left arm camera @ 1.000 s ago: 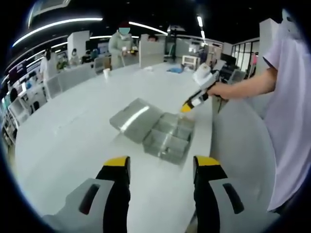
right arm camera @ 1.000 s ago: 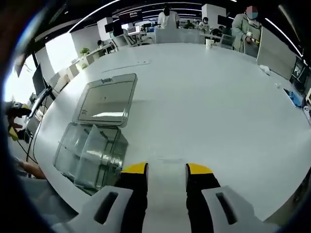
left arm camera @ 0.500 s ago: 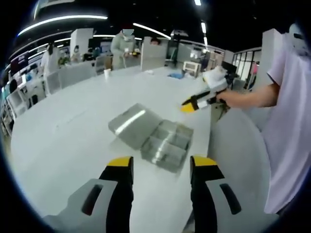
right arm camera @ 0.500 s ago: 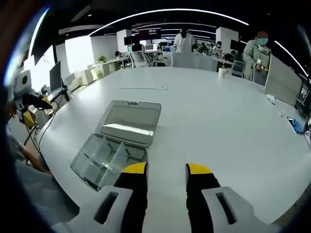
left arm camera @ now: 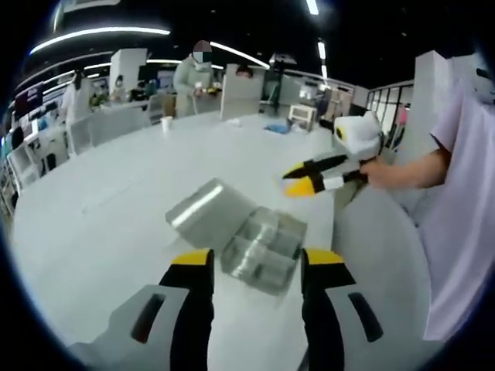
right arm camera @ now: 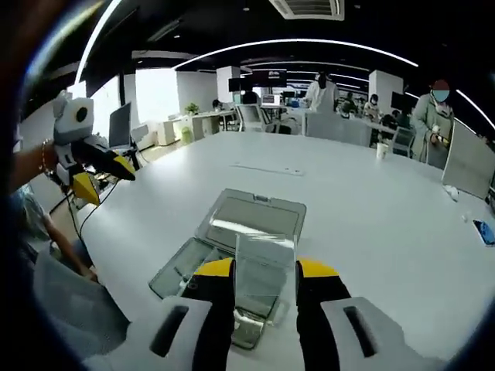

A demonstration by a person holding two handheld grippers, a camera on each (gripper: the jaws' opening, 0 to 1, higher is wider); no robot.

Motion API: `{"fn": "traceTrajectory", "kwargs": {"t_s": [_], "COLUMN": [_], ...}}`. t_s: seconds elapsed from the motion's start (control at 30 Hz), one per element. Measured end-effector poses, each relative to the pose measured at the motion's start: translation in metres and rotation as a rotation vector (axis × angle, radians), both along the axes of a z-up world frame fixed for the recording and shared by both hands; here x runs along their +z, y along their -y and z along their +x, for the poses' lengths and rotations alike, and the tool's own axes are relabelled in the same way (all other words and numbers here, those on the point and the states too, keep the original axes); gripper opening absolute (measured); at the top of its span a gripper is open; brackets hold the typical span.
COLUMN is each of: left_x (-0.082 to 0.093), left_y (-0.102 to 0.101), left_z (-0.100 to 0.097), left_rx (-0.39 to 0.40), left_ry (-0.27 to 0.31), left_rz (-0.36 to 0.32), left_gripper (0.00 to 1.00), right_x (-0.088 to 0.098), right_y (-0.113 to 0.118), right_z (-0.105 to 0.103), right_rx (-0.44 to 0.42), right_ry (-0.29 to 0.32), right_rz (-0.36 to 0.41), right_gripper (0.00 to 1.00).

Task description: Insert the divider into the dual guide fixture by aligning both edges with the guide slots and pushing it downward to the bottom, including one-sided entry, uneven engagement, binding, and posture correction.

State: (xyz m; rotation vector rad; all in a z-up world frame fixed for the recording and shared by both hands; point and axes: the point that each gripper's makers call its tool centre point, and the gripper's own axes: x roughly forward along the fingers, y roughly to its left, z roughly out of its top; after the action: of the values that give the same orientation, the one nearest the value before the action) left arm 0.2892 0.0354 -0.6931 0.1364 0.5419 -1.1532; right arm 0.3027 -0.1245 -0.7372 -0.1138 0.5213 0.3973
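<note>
clear plastic, the dual guide fixture lies open on the white table, just ahead of the left gripper, whose jaws stand apart and empty. the right gripper clamps the divider upright, edge-on above the fixture, nearer the slots.

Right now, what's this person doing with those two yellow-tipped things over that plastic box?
A person holds a claw in each hand above a white table. The right claw grips a clear divider between its tips, hovering over an open clear box whose lid lies flat behind it. The left claw is open and empty, pointing at the box from the other side. The divider isn't in the box's slots yet.
</note>
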Motion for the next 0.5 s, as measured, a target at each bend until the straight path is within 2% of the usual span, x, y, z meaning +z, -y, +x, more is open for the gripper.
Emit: {"fn": "traceTrajectory", "kwargs": {"t_s": [0.17,0.33,0.5], "left_x": [0.0,0.003,0.003], "left_y": [0.013,0.022,0.031], "left_z": [-0.003,-0.001,0.001], "left_rx": [-0.017,-0.019,-0.02], "left_ry": [-0.048,-0.077,-0.1], "left_rz": [-0.039,-0.063,-0.082], "left_gripper": [0.39,0.29,0.29], "right_x": [0.006,0.015,0.023], "right_y": [-0.025,-0.047,-0.068], "right_z": [-0.004,-0.008,-0.012], "right_rx": [0.078,0.148,0.218], "right_ry": [0.03,0.066,0.107], "right_rz": [-0.008,-0.017,-0.057], "right_gripper": [0.26,0.26,0.26]}}
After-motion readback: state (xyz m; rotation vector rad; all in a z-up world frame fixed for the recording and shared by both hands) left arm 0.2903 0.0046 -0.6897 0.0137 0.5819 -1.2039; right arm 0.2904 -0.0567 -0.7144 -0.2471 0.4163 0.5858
